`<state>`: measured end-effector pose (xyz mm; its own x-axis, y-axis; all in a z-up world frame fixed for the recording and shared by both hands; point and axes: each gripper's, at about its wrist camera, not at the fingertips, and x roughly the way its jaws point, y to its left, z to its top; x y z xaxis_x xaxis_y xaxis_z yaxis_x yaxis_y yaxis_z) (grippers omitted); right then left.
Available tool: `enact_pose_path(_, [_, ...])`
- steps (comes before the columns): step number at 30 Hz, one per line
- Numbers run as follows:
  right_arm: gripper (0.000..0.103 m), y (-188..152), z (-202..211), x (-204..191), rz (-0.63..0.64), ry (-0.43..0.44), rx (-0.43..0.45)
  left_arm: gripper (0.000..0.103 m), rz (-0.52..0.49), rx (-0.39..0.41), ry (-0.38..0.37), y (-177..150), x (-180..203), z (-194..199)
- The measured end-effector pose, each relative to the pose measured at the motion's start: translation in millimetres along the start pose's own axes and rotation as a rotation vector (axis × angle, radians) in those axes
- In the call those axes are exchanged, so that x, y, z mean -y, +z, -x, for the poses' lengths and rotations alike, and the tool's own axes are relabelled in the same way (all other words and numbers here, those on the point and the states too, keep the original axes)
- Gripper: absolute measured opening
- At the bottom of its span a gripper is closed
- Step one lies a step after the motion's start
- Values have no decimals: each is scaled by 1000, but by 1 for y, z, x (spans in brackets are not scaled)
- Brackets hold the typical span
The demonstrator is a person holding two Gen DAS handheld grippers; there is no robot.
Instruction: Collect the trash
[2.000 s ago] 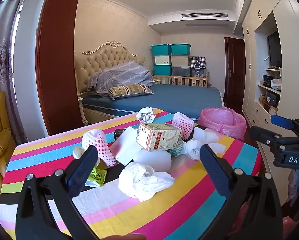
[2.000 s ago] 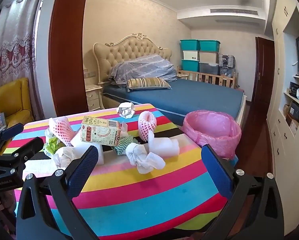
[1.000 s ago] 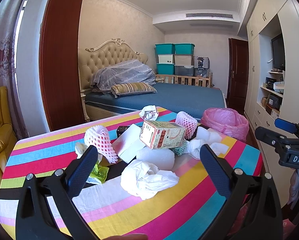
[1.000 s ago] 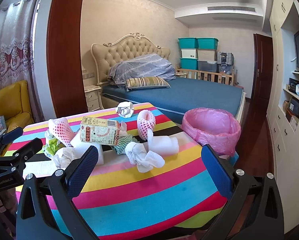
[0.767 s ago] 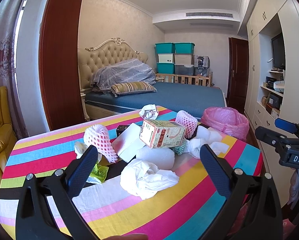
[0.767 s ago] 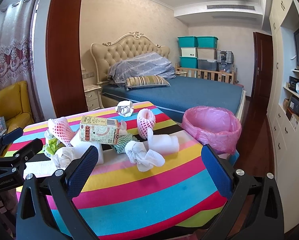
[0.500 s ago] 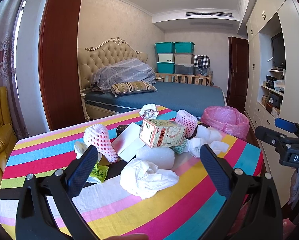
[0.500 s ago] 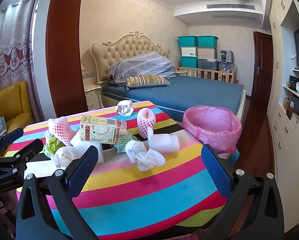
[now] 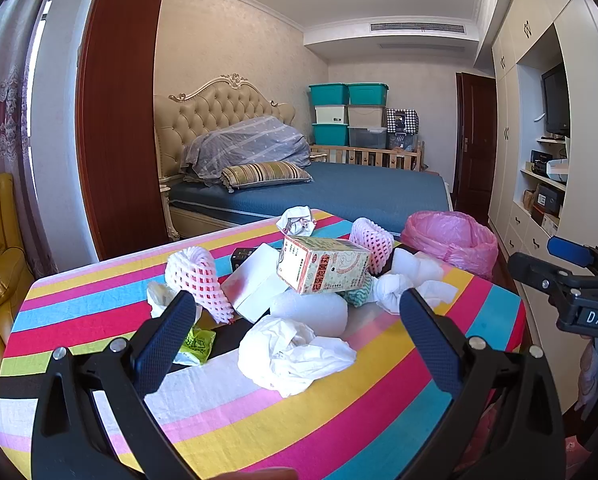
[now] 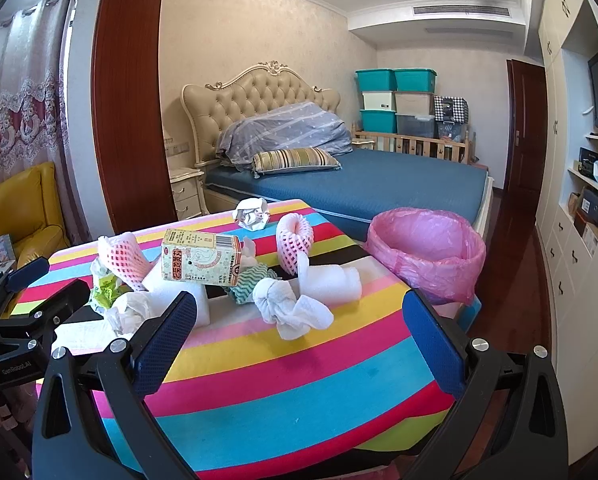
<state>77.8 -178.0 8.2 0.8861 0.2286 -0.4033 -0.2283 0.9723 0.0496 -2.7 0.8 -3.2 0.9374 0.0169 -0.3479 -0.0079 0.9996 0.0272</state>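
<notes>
left gripper (image 9: 295,320): jaws spread, empty, above crumpled tissue (image 9: 293,354) | right gripper (image 10: 299,324): jaws spread, empty, facing knotted white rag (image 10: 291,308) | trash heaped mid-worktop (image 10: 299,380) | pink-lined bin (image 10: 425,252) beside far edge, probably placed for short drops

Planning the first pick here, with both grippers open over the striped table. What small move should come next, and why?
Probably ease the left gripper forward and down onto the crumpled white tissue. It lies nearest, framed by the open jaws, with nothing on top. The pink-lined bin stands off the table's far right side.
</notes>
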Motion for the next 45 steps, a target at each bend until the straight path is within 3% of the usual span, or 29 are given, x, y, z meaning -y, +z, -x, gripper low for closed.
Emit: enact_pose_path(45, [96, -5, -3, -3, -13, 3, -14, 99, 2, -10, -3, -4, 2, -1])
